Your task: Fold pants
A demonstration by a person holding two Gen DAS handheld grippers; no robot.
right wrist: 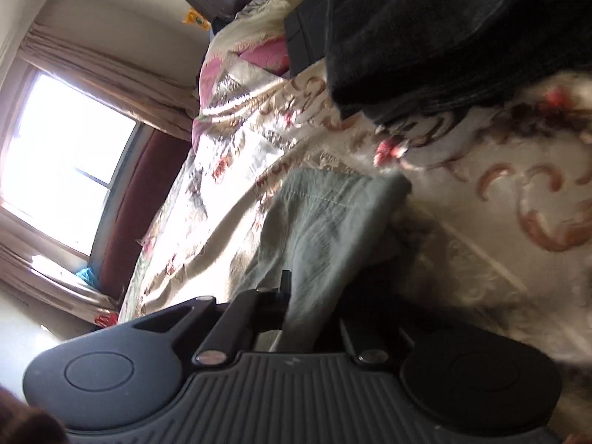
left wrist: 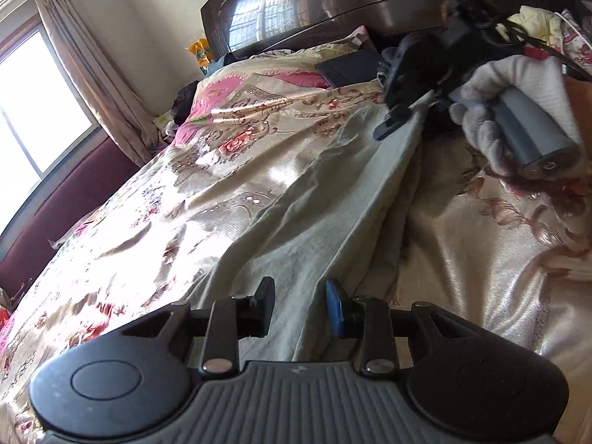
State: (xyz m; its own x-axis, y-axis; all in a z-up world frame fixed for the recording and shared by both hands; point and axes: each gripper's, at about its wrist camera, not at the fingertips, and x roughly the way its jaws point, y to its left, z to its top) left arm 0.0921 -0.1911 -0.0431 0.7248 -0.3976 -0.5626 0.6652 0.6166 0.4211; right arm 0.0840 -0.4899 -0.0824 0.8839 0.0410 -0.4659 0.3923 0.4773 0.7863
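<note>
**Pale pants stretched across the bed between two hand-held grippers**

Where the floral satin bedspread [left wrist: 207, 199] covers the bed, a pair of pale grey-green pants [left wrist: 296, 229] lies in a long band from the near edge toward the far right. Seen from the left wrist camera: left hand-held gripper [left wrist: 300, 307] at the near end, fingers parted by a moderate gap with the fabric running up through it; one dark pad, one blue pad [left wrist: 335, 305], neither visibly pressing on the cloth. At the far end of the band, right hand-held gripper [left wrist: 401, 120] pinched closed on the pants' edge, cloth lifted a little there and draped down from the grip. Gripped at its grey handle by a white-gloved hand [left wrist: 518, 111].

From the right wrist camera, blurred: right hand-held gripper [right wrist: 314, 303] with the pants [right wrist: 325, 222] bunched between its fingers, only the left finger [right wrist: 285, 285] plainly visible, the other hidden behind the cloth. Stitched hem across the fabric's far end. Beyond it, on the bedspread [right wrist: 499, 192], a heap of black clothing [right wrist: 444, 37] at the far right.

Further off: dark glossy headboard [left wrist: 333, 3] at the far end, bright window [left wrist: 33, 111] with beige curtain [left wrist: 85, 74] to the left, maroon padded panel [left wrist: 63, 214] below it.
</note>
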